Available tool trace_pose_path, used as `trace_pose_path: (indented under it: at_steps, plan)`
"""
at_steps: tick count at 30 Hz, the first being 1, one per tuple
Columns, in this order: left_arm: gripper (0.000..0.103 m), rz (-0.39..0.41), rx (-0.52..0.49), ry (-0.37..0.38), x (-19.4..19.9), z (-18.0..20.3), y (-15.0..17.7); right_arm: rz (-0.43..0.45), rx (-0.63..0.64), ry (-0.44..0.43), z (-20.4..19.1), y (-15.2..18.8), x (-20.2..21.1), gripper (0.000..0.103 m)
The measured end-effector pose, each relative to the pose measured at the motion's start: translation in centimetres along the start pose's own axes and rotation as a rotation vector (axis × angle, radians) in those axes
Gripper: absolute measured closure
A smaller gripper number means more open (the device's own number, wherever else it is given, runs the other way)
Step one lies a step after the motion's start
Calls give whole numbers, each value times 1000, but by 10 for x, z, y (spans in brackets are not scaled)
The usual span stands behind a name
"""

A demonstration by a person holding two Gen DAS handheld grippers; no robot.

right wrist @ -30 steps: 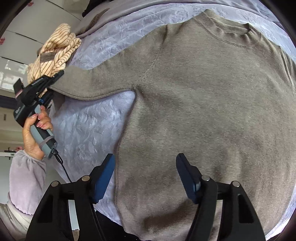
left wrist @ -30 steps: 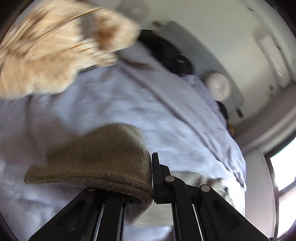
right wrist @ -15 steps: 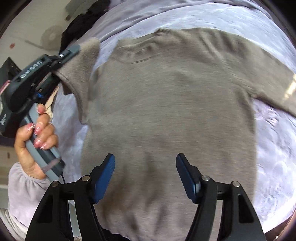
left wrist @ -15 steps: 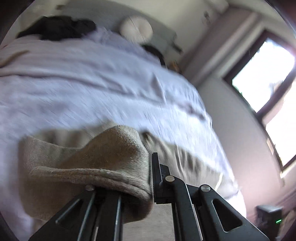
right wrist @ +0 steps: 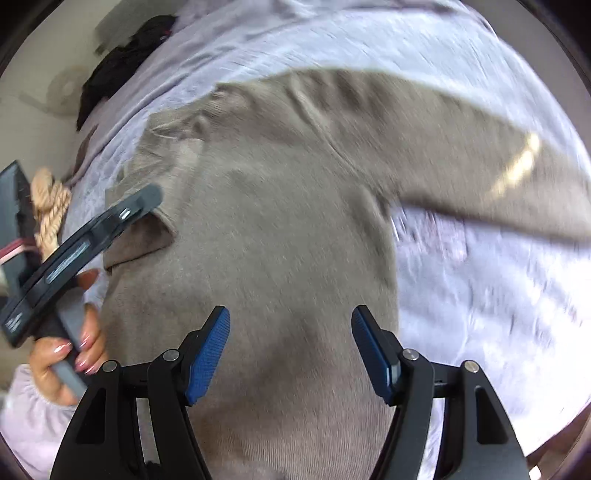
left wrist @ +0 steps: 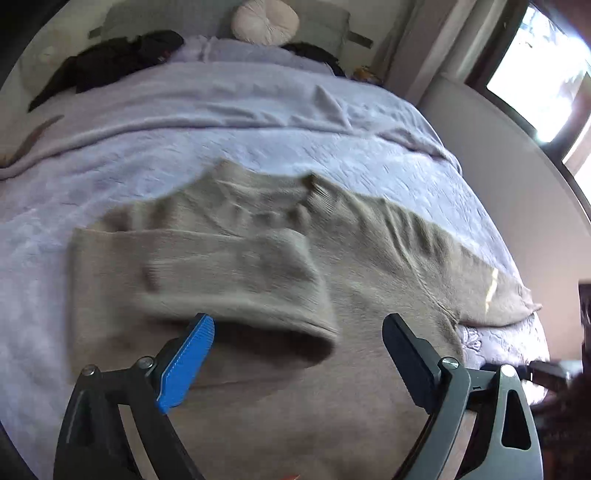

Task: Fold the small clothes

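Note:
A taupe knit sweater lies flat on the lavender bedspread. Its left sleeve is folded across the chest, and the blurred cuff lies just in front of my left gripper. That gripper's jaws are opening; the cuff edge sits between the fingertips, but neither pad presses on it. The other sleeve stretches out to the right. My right gripper hovers open over the sweater's body with nothing between its pads. A hand holds the left gripper's handle at the left edge.
Black clothes and a round cream cushion lie at the head of the bed. A striped beige garment is bunched beside the sweater's left side. The bed drops off at the right beside a pale wall and a window.
My left gripper carried the sleeve cuff across onto the sweater's chest, then its jaws spread and released it. The right gripper drifted across the sweater's body and stayed open.

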State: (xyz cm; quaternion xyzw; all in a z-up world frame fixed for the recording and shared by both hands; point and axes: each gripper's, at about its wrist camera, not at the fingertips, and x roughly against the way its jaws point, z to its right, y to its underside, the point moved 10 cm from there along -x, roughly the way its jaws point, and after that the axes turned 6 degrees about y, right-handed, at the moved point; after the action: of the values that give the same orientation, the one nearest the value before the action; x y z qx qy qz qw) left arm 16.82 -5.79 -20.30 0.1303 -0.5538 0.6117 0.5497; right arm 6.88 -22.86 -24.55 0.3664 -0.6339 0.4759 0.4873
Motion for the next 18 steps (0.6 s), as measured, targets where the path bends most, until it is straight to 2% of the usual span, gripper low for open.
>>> trace_pose_path:
  at_steps: [2,4,6,10,12,13,14,15,17,18]
  plan:
    - [10,22,24,-63,24,-31,2,61,147,37,-34,-24,1,30]
    - [10,25,67,-141,31,-69,4,136,329,77,-79,-47,-1,28]
    - [10,-14,125,-221,31,-111,15,193,518,118,-125,-60,-12,27]
    - [10,-63,222,-323,24,-173,33,196,801,253,-186,-62,-61,27]
    - [10,-79,232,-348,16,-183,37,191,873,336,-189,-58,-81,29]
    - [10,-93,238,-360,13,-189,40,184,890,389,-185,-61,-92,42]
    - [10,-102,242,-361,8,-191,42,173,887,418,-181,-66,-99,78]
    - [10,-110,245,-359,-2,-193,41,156,851,405,-174,-72,-101,92]
    - [10,-121,256,-343,-9,-196,42,168,662,243,-159,-90,-83,93]
    - [10,-123,261,-339,-10,-197,43,188,554,190,-146,-103,-71,93]
